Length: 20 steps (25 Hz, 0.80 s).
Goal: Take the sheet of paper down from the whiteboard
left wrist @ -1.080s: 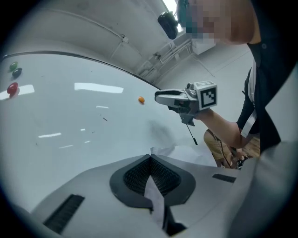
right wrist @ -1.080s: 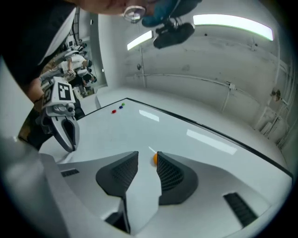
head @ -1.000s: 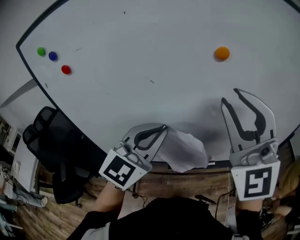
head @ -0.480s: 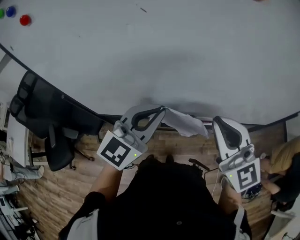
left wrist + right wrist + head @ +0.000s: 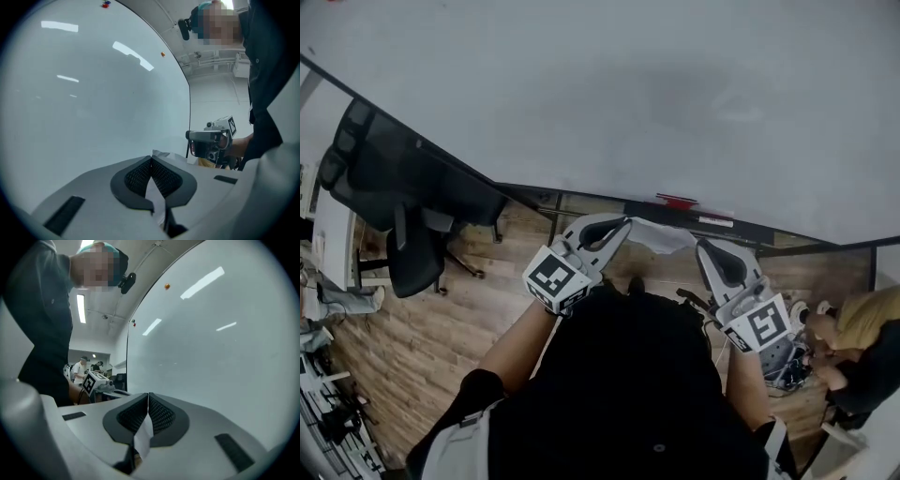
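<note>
Sheet of paper (image 5: 661, 234) off whiteboard (image 5: 609, 94), strung between the two tools at frame centre, below board's lower edge.
Left gripper (image 5: 619, 225): jaws together, clamped on sheet's left end; crumpled white edge juts past tips.
Right gripper (image 5: 705, 248): jaws just closed further, now together; thin white strip pinched between ribbed black pads, apparently sheet's right edge.
Sheet: white, creased, sagging.
Board: smooth, glossy, pale grey.
Grippers: grey plastic shells.
Sheet's middle partly hidden; right-hand hold hard to confirm in head view.
</note>
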{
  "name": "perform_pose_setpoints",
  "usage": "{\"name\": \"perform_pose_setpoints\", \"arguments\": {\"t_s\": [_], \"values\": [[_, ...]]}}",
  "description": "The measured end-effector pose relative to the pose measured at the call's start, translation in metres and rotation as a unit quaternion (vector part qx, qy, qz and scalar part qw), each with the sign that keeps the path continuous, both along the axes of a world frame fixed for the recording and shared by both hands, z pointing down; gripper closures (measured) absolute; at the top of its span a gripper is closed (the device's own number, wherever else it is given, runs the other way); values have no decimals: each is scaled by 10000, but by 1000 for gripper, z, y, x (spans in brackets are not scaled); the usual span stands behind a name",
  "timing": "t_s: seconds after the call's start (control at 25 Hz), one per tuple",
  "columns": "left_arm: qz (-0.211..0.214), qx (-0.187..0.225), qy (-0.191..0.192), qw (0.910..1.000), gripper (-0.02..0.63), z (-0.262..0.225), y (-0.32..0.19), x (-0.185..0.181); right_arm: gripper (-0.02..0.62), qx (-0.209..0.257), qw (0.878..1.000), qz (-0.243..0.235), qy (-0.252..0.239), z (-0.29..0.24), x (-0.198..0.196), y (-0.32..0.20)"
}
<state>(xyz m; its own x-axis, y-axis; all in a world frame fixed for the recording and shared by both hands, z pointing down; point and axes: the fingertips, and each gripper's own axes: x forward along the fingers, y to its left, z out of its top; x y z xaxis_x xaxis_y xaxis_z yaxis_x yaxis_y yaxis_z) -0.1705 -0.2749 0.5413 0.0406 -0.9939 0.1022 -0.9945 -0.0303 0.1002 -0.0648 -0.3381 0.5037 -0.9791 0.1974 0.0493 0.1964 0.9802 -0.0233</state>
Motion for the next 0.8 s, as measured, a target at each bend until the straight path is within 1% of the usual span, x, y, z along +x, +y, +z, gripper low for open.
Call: {"name": "perform_pose_setpoints", "arguments": {"t_s": [0.16, 0.24, 0.48, 0.72, 0.8], "values": [[-168, -285, 262, 9991, 595, 36, 13, 0, 577, -254, 9987, -169, 412, 48, -6, 6], [-278, -318, 404, 9983, 595, 44, 19, -4, 577, -384, 9977, -216, 511, 60, -9, 8], [-454, -58, 512, 9976, 595, 29, 23, -15, 577, -463, 9959, -468, 616, 66, -18, 23], [-303, 68, 606, 9977, 595, 22, 14, -5, 577, -379, 9952, -549, 710, 63, -24, 25], [-321, 136, 756, 9965, 595, 18, 15, -4, 577, -336, 9949, -617, 723, 60, -25, 26]]}}
